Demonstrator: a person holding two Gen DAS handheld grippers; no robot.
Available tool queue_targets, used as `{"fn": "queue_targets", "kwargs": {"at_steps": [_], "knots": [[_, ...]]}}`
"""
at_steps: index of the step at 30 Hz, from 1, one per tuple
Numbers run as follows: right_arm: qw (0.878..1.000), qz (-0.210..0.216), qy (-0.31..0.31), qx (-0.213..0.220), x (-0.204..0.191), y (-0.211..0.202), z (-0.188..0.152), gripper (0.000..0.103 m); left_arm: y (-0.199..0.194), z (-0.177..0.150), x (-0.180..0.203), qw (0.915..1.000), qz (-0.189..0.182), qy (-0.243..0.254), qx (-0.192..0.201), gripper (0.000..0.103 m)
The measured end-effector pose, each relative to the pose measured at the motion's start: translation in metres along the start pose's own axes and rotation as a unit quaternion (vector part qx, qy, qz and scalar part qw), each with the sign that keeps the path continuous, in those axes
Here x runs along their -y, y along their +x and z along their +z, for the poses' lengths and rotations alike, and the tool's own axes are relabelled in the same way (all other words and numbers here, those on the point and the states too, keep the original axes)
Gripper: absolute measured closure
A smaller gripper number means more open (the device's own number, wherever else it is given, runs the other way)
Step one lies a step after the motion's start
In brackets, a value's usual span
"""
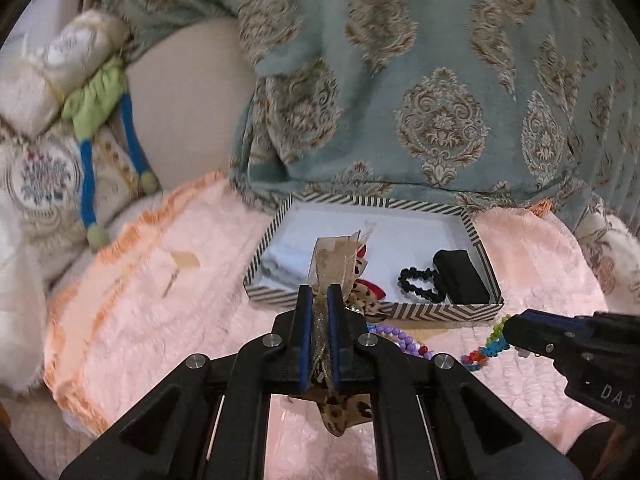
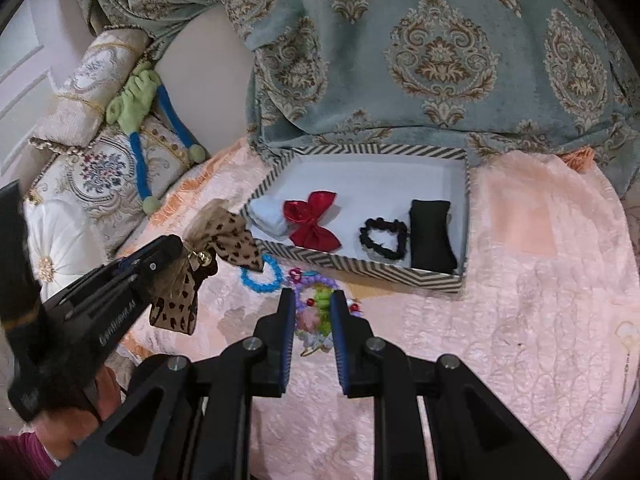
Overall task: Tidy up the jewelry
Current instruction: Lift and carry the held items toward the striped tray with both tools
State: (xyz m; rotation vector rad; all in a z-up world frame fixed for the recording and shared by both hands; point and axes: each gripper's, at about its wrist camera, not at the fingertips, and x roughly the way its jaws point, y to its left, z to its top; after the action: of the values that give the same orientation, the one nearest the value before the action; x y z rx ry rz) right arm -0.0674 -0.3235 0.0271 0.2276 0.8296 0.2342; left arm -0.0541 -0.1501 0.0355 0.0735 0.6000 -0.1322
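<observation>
A pale pink fuzzy blanket [image 2: 520,300] is covering the bed, with a teal damask curtain [image 2: 440,60] hanging down to its far edge and embroidered cushions [image 2: 100,168] piling up at its far left corner. A striped shallow box [image 2: 400,276] is sitting on the blanket against that far edge. Inside it, a black pad [image 2: 432,236] is lying by the right wall, a black scrunchie [image 2: 382,240] just beside it, a red bow [image 2: 314,220] near the middle and a folded white cloth [image 2: 266,214] at the left end.

The left gripper [image 1: 320,300] is hanging over the box's near left corner, its fingers pinching tight on a leopard-print bow [image 2: 224,236] with a sheer gold ribbon. The right gripper [image 2: 312,308] is pointing down at the blanket just before the box's near wall, its fingers standing only narrowly apart around a heap of coloured bead bracelets [image 2: 316,304]; I cannot tell whether the pads are pressing them. A blue bracelet [image 2: 262,276] is lying just left of that heap.
</observation>
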Motion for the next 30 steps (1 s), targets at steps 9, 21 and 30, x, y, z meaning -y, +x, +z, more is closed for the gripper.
{"fn": "queue_targets", "kwargs": {"at_steps": [9, 21, 30], "knots": [[1.000, -0.018, -0.002, -0.003, -0.004, 0.001, 0.011, 0.086, -0.004, -0.004, 0.002, 0.9988, 0.025, 0.026, 0.031, 0.103], [1.000, 0.007, -0.001, 0.002, -0.001, 0.014, 0.025, 0.086, 0.003, 0.005, 0.008, 0.9980, 0.031, 0.042, 0.035, 0.103], [1.000, 0.004, -0.004, 0.016, 0.011, 0.019, 0.050, 0.085, 0.051, 0.043, -0.041, 0.9960, -0.068, -0.042, -0.040, 0.103]]}}
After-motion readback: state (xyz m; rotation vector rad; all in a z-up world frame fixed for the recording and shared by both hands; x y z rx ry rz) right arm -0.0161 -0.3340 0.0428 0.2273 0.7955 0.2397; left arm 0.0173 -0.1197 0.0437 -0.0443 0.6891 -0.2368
